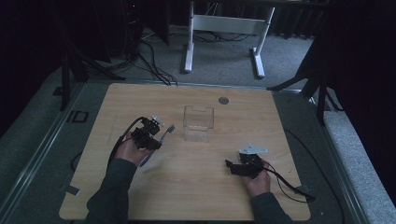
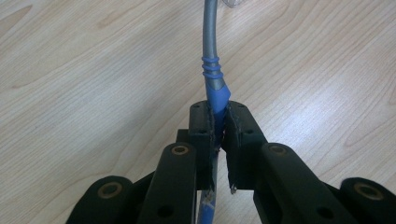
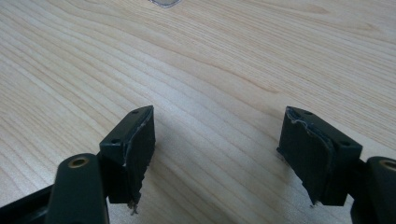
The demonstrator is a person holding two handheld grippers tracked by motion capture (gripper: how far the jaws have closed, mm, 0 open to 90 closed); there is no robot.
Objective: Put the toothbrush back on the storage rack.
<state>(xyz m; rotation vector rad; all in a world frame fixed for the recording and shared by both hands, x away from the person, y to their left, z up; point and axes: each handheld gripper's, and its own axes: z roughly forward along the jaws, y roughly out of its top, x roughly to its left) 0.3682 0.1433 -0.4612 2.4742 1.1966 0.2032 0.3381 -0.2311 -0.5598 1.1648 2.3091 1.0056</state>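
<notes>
A blue and grey toothbrush (image 1: 161, 140) lies slanted at the table's left middle, its bristle head toward the clear container (image 1: 198, 122). My left gripper (image 1: 150, 141) is shut on its blue handle (image 2: 217, 95); in the left gripper view the grey neck runs up and away from the closed jaws. My right gripper (image 1: 229, 164) rests low at the table's right front, pointing left. In the right gripper view (image 3: 217, 158) its jaws stand wide apart with only bare wood between them.
The wooden table (image 1: 187, 196) has a small round grommet (image 1: 223, 100) near its far edge. Cables trail from both grippers over the table. Beyond the table stand a white desk frame (image 1: 224, 28) and dark stands on grey carpet.
</notes>
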